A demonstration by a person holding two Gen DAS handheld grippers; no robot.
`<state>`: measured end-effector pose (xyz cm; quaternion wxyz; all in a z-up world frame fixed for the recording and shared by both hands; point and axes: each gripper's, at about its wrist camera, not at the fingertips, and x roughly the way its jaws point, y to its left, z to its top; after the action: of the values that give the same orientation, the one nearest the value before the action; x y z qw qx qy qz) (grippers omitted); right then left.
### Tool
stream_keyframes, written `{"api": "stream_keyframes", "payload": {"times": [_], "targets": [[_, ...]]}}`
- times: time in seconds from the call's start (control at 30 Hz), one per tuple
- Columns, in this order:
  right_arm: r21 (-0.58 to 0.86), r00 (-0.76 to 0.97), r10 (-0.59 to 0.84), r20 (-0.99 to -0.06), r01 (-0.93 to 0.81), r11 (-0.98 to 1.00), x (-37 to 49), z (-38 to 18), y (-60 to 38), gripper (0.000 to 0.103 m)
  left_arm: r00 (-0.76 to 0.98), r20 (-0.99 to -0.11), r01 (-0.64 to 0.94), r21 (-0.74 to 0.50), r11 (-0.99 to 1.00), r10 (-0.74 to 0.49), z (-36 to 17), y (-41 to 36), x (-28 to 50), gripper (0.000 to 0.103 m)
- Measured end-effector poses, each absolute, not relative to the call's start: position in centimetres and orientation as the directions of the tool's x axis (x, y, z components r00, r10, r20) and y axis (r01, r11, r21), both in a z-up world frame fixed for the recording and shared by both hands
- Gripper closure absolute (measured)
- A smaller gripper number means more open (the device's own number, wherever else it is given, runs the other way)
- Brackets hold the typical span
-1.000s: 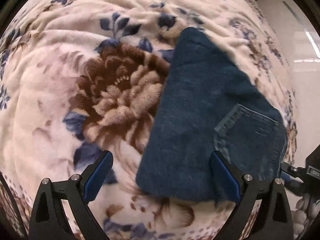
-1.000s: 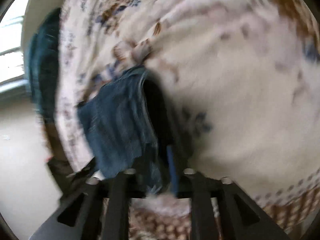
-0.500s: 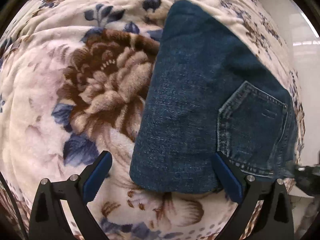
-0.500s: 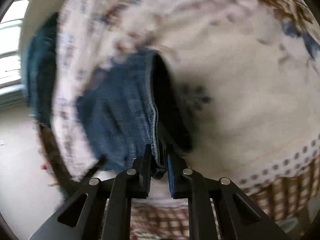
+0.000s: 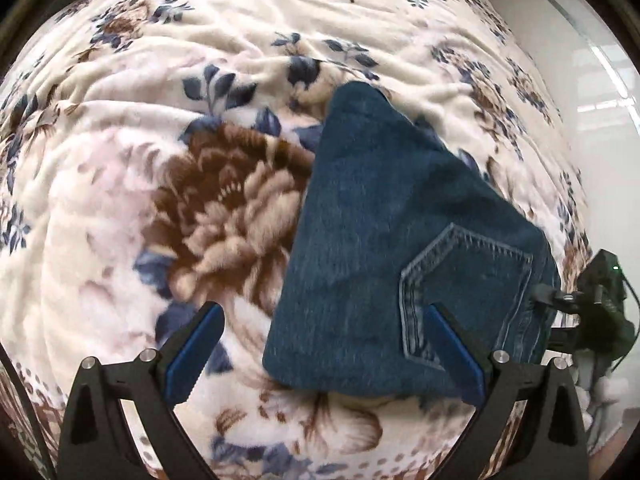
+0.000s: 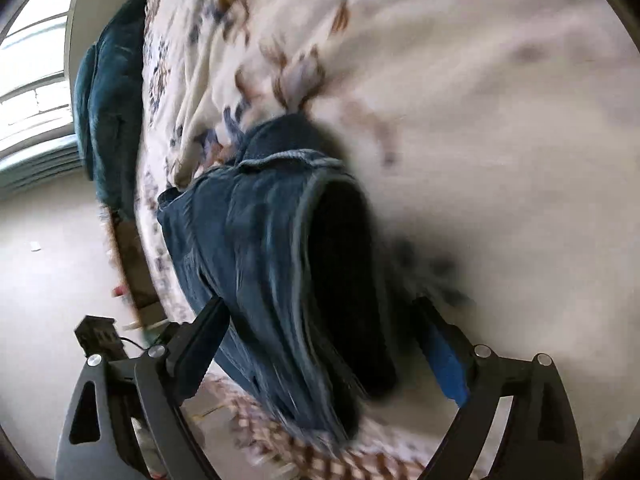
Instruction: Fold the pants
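The folded dark blue jeans (image 5: 384, 248) lie on the floral blanket (image 5: 168, 128), back pocket (image 5: 460, 292) up, near the bed's right edge. My left gripper (image 5: 324, 352) is open above the jeans' near edge, its right finger over the pocket. In the blurred right wrist view the jeans (image 6: 276, 248) lie between the spread fingers of my right gripper (image 6: 324, 356), which is open; the waistband opening gapes dark. The right gripper also shows in the left wrist view (image 5: 576, 304) at the jeans' right edge.
The blanket covers the bed with wrinkles at the far side. A teal garment (image 6: 108, 104) hangs by the bed's far edge near a window. Pale floor (image 6: 48, 280) lies beyond the bed edge; a checked blanket border (image 6: 304, 452) runs along the near edge.
My right gripper was shut on the jeans' waistband and has opened, letting it go. The left gripper has pulled back a little from the jeans.
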<state>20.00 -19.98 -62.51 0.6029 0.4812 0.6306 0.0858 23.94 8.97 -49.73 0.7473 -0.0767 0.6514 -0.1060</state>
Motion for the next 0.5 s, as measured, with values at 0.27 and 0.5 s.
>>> {"api": "stream_keyframes", "payload": {"times": [0.27, 0.5], "targets": [[0.506, 0.243, 0.448, -0.861, 0.311, 0.804, 21.3, -53.2, -16.6, 0.081, 0.16, -0.956, 0.065, -0.238, 0.969, -0.246, -49.7, 8.4, 25.3, 0.0], [0.517, 0.318, 0.432, -0.844, 0.268, 0.813, 24.0, -50.6, -18.1, 0.088, 0.109, -0.967, 0.069, -0.225, 0.972, -0.232, -51.8, 8.0, 25.1, 0.0]]}}
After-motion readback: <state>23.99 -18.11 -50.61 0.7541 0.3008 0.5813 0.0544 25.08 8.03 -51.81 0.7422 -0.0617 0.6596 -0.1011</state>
